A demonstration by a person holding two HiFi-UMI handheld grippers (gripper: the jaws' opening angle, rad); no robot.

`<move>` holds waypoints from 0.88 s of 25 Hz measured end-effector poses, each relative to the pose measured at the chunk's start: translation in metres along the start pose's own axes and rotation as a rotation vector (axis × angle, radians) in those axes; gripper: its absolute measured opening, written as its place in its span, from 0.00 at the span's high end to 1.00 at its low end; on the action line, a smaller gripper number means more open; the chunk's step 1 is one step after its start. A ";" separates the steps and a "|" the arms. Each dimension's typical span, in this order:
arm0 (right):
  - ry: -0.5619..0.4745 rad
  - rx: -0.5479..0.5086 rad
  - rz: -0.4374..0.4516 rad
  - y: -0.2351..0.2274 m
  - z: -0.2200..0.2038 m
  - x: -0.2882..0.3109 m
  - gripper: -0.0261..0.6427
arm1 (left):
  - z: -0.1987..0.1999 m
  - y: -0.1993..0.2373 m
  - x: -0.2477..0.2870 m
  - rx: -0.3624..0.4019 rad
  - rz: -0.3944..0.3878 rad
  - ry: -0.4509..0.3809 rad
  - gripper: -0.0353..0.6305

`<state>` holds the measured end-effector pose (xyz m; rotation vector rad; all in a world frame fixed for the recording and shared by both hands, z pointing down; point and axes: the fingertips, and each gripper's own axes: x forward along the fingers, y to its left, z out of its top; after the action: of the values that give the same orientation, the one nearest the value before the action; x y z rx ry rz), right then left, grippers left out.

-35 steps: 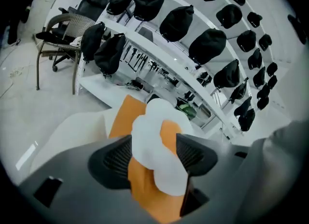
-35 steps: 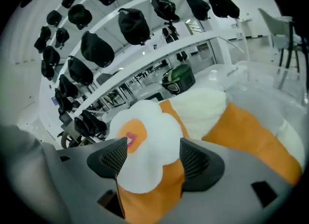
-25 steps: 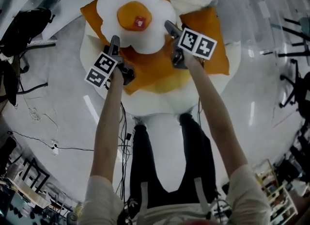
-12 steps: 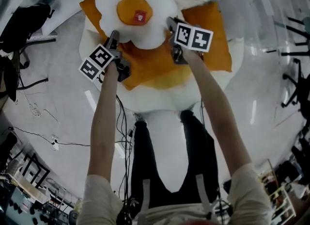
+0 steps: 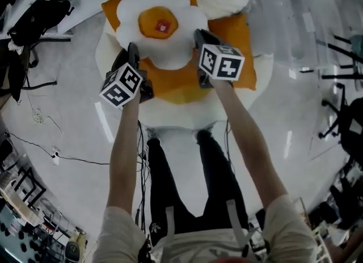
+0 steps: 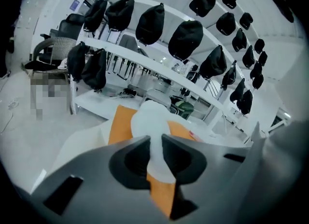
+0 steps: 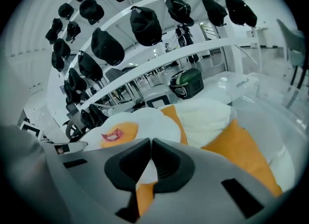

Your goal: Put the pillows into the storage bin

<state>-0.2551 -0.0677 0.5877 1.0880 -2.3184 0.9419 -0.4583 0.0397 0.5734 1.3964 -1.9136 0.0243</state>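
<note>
- The left gripper (image 6: 155, 146), jaws just closed, pinches the near-left edge of the white fried-egg-shaped plush pillow (image 5: 176, 46).
- The right gripper (image 7: 149, 147), nearly shut, nips its near-right edge.
- The pillow lies over an orange square cushion (image 5: 238, 29).

Bare floor (image 5: 74, 69) flanks the pillow pile (image 5: 170, 80) — cables (image 5: 55, 154) left, chair legs (image 5: 332, 123) right

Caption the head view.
White flower pillow pinched by left gripper, its jaws just closing, and right gripper, over an orange pillow.
</note>
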 end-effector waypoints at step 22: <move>-0.204 -0.083 0.116 0.027 0.026 -0.150 0.94 | 0.005 -0.088 -0.158 0.178 -0.025 -0.278 0.86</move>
<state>-0.1870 0.0027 0.4688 1.0692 -2.5858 0.8001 -0.3691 0.1299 0.4445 1.6117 -2.1643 -0.0132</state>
